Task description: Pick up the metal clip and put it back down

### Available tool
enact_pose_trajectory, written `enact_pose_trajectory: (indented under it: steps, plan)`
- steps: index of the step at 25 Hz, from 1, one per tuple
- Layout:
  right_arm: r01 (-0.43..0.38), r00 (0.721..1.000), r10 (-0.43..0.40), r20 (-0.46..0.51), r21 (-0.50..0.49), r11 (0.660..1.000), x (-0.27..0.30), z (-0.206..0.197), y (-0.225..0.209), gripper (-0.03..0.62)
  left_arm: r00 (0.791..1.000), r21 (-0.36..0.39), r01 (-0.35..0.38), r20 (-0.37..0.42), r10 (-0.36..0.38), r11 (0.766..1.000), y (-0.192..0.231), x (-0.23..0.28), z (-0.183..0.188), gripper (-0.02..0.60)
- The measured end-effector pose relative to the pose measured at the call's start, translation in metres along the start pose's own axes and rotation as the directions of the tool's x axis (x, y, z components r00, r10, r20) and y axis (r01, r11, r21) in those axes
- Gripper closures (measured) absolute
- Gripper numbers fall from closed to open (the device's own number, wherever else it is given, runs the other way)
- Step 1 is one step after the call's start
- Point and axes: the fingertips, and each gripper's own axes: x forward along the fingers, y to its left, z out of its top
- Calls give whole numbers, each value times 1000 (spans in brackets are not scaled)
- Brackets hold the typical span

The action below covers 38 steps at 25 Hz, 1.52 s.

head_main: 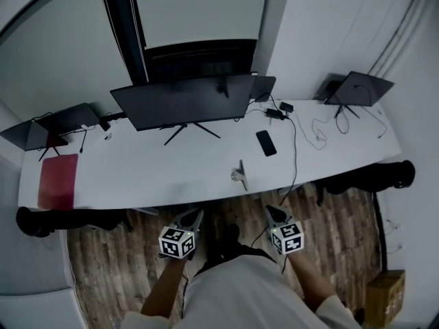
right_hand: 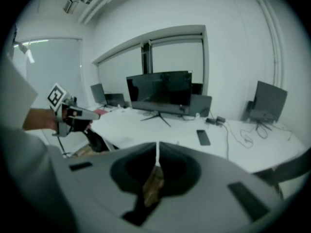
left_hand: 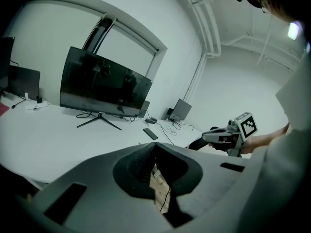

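Note:
The metal clip (head_main: 239,175) is small and shiny and stands on the white desk (head_main: 158,173) close to its front edge, right of centre. Both grippers hang below that edge over the wooden floor, apart from the clip. My left gripper (head_main: 197,214) is to the clip's lower left, its jaws (left_hand: 154,145) pressed together with nothing between them. My right gripper (head_main: 270,210) is to the clip's lower right, its jaws (right_hand: 157,147) likewise shut and empty. Each gripper shows in the other's view: the right gripper (left_hand: 228,135) and the left gripper (right_hand: 73,114).
A large monitor (head_main: 184,100) stands at the desk's back, with a black phone (head_main: 266,142) and cables (head_main: 295,149) to its right. Laptops sit at both ends (head_main: 48,127) (head_main: 357,88). A red folder (head_main: 57,180) lies at the left. A cardboard box (head_main: 385,295) is on the floor.

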Motion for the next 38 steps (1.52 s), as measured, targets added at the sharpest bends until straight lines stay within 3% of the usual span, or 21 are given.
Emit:
enact_pose_trajectory:
  steps: [7,16,38]
  plan:
    - [39,999,-39,20,17,999,-53,-20,8,557,1000,15,10,1,-10,1000,-22,-20,-15,551]
    - [93,993,-96,69,38,995,-91,-25,-18,557,999,24,-14,41,13,1000,-51,-25,-11,550]
    - [-82,983,88,159,-43,996,-115,1,-91,559,975,77,-171,156,158,982,-136,-14,15,549]
